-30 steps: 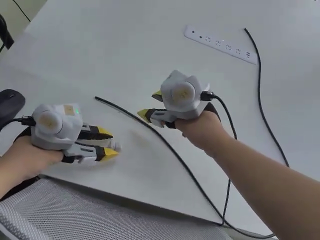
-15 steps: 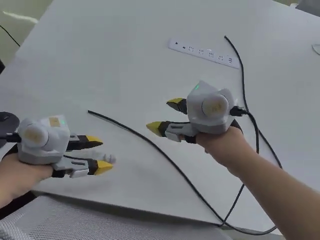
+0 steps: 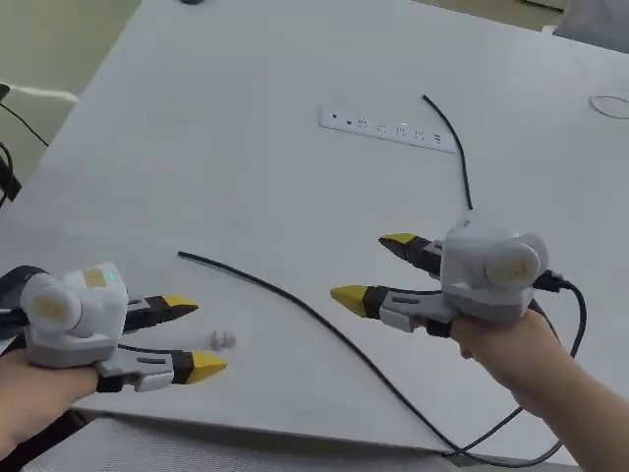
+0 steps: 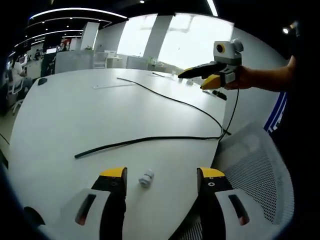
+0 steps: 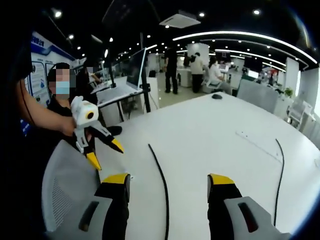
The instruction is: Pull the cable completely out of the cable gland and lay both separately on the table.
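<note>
Cable [image 3: 314, 315] runs diagonally, free end far-left, gland [image 3: 223, 340] apart beside it — left tongs [image 3: 197, 336], right tongs [image 3: 369, 265] both spread, empty

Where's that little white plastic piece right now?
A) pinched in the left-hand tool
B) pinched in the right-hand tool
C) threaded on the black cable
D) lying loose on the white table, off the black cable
D: the small white plastic cable gland lies on the white table, clear of the thin black cable, before the open left gripper.
</note>
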{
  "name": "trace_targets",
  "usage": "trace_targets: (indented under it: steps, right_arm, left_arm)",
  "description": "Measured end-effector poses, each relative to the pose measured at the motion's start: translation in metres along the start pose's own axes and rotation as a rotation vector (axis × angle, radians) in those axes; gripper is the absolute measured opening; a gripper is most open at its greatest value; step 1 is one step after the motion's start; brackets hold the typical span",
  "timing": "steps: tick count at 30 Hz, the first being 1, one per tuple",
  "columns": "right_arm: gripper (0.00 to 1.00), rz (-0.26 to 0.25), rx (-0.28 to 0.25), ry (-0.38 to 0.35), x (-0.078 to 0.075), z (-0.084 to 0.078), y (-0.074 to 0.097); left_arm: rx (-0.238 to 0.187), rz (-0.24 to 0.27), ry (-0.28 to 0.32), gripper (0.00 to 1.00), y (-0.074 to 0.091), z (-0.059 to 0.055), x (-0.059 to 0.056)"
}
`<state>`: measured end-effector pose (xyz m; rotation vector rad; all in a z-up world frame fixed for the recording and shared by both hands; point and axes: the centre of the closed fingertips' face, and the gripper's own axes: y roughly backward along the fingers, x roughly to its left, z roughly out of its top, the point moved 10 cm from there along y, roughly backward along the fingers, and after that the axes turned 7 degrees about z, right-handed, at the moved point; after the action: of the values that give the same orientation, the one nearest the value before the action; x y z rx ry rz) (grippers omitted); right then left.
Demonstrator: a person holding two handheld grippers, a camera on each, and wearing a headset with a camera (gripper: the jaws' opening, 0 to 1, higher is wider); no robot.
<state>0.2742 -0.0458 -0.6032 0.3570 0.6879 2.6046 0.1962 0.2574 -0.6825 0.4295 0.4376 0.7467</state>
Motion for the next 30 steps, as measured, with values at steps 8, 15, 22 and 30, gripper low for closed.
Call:
trace_targets:
  steps: [8,15,22,30]
  right_arm:
    - [0.72,-0.047,-0.057,-0.085,0.005,-0.029,0.036]
    - [0.79,-0.063,-0.056,-0.116,0.013,-0.056,0.053]
    - [0.87,-0.070,-0.068,-0.134,0.027,-0.080,0.063]
    - [0.96,-0.067,-0.021,-0.142,0.041,-0.104,0.075]
  left_arm:
    - [-0.029,0.010,0.013,0.63,0.014,0.012,-0.008]
    - [-0.037,0.013,0.021,0.71,0.024,0.011,-0.013]
    - [-0.056,0.031,0.014,0.78,0.032,0.004,-0.015]
    - [-0.022,0.029,0.006,0.88,0.034,0.002,-0.020]
